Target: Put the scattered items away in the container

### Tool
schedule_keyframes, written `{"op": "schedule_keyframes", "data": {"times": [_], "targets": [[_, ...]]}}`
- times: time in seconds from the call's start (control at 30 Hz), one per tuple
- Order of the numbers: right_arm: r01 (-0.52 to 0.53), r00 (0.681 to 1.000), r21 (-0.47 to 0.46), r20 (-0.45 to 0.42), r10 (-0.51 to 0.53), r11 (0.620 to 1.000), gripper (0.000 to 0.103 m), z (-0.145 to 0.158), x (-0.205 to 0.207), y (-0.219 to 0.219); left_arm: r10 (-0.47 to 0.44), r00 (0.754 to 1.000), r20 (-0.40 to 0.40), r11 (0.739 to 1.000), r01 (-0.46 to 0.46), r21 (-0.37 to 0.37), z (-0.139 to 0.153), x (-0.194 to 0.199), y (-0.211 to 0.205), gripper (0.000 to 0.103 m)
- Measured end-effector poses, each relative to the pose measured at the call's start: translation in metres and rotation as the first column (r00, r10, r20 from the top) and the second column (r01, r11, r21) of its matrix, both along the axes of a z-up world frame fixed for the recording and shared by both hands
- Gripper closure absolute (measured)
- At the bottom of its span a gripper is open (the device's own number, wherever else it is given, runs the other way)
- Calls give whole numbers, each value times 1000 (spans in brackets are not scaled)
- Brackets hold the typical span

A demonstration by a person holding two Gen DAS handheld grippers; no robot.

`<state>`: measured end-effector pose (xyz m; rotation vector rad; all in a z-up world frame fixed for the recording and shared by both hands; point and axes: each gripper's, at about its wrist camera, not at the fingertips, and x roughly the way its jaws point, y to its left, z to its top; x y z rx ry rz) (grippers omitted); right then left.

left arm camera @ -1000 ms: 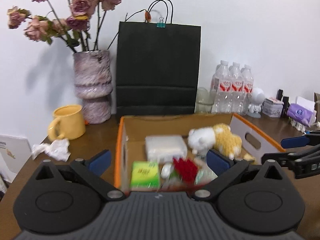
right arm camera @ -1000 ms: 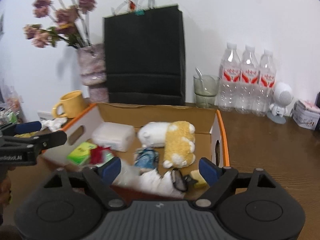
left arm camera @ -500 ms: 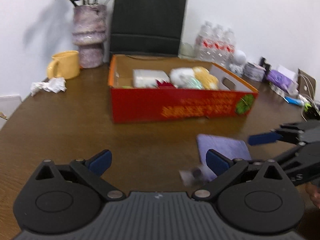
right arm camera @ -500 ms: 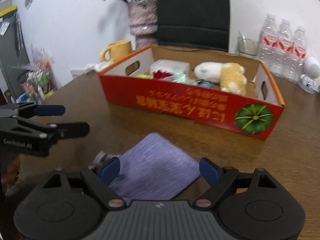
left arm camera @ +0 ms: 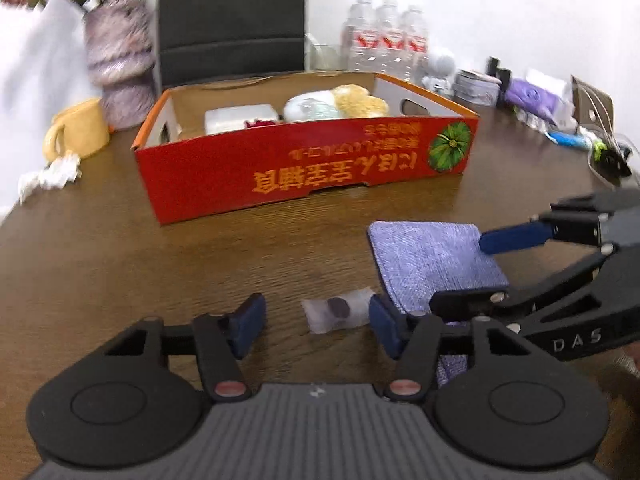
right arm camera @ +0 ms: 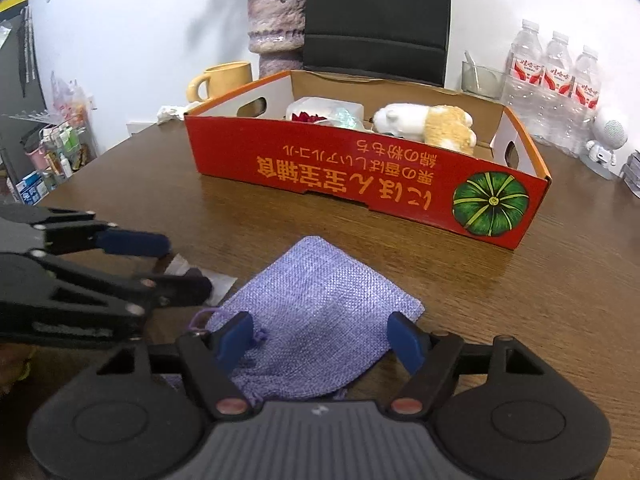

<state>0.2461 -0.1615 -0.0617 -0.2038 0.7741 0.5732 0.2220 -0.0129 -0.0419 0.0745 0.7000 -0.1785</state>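
Red cardboard box sits mid-worktop, and it's the landmark here. Inside it: a white-and-yellow plush toy toward the right end, a white packet further left, something red just beside that packet.

In front of the box, on the bare wooden worktop, lies a purple woven pouch, flat, apart from the box wall. Just left of the pouch is a small clear wrapper with a dark round piece inside; whether it touches the pouch is hard to call.

Right tool is spread wide, its blue pads either side of the pouch's near end, gripping nothing. Left tool is also wide open, pads flanking the wrapper, not closed on it.

Behind the box: a black paper bag against the wall, a purple-grey vase left of it, a yellow mug off the box's left rear corner with crumpled white paper near it. Three water bottles stand behind the box's right end, a small white robot figure beside them.
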Motion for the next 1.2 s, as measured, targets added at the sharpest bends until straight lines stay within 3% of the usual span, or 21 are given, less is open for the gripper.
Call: {"op": "schedule_keyframes", "data": {"times": [0.07,0.13,0.2,0.27,0.53,0.63,0.9,1.2], "targets": [[-3,1000,4,5,3,1000,32,-1,-1,-2,-25,1000,6,1000,25,-1,0,-1,-3,71],[-7,1000,11,10,7,1000,39,0,-5,-4,-9,1000,15,1000,9,0,0,-1,-5,79],[-9,1000,16,16,9,1000,54,1,-6,-5,0,1000,26,1000,0,1,1,-3,-6,84],[-6,1000,13,25,6,1000,87,2,-7,-7,4,999,32,1000,-4,9,2,-5,-9,86],[12,1000,59,11,-12,998,91,3,-10,-15,8,999,52,1000,-8,0,6,-10,-8,88],[17,1000,72,18,-19,997,91,6,-9,-17,7,996,86,1000,-7,-7,14,-12,-5,95],[25,996,110,87,-35,994,91,29,-3,-20,7,983,185,1000,-6,-2,39,-12,1,96],[36,973,176,220,-74,984,91,81,22,-26,48,927,371,999,-42,-24,98,22,17,96]]}}
